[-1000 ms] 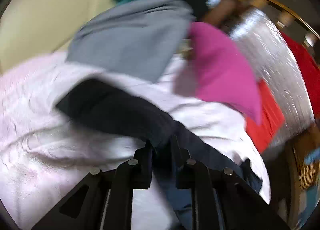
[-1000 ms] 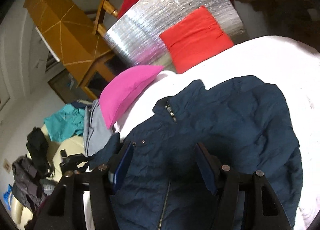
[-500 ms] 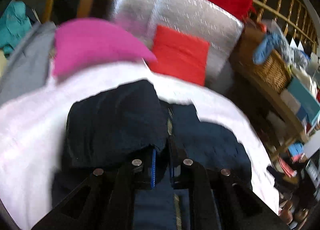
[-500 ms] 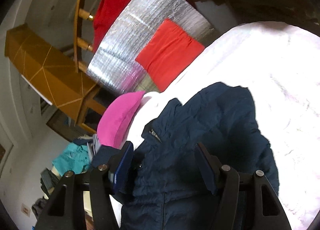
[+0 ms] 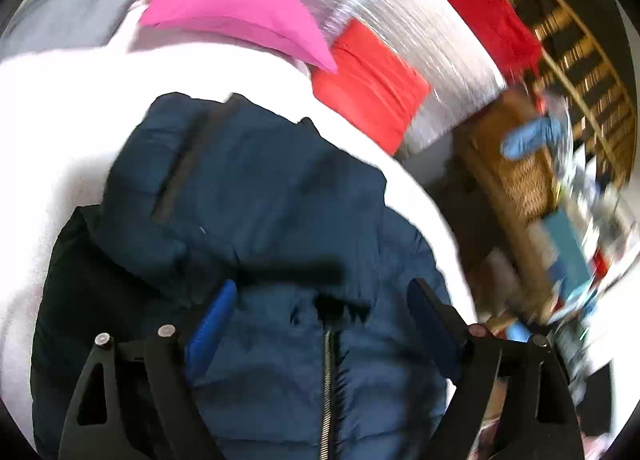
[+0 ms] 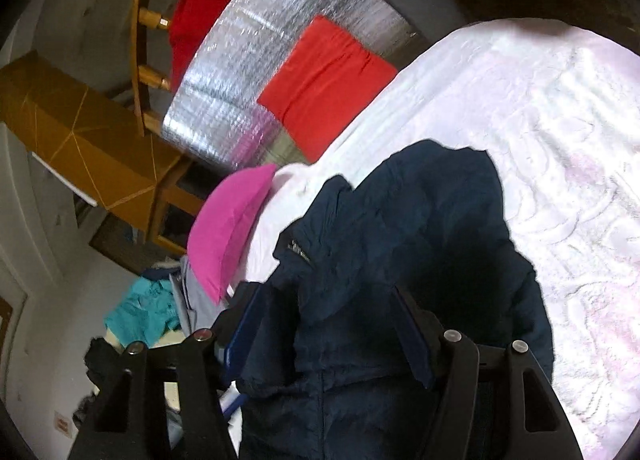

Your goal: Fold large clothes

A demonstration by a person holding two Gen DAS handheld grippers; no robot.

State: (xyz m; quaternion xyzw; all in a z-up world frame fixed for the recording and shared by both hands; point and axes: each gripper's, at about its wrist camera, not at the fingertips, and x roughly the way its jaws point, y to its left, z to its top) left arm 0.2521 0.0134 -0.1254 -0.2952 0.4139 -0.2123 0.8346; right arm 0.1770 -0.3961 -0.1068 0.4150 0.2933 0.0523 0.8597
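The left claw (image 5: pixel 320 324) stood wide, blue-padded jaws spread over the navy quilted puffer jacket (image 5: pixel 260 219) and gripping nothing. The right claw (image 6: pixel 324 324) was equally wide above the same jacket (image 6: pixel 420 244). The jacket lay on the white textured bedspread (image 6: pixel 560 147), its puffy sleeve folded across the chest near the metal zipper (image 5: pixel 327 380). Farther off, a smooth pink wedge-shaped pillow (image 5: pixel 236 11) rested at the bed's far left, a flat red fabric cushion (image 5: pixel 368 95) beside it, leaning against a crinkled silver foil panel (image 5: pixel 408 31).
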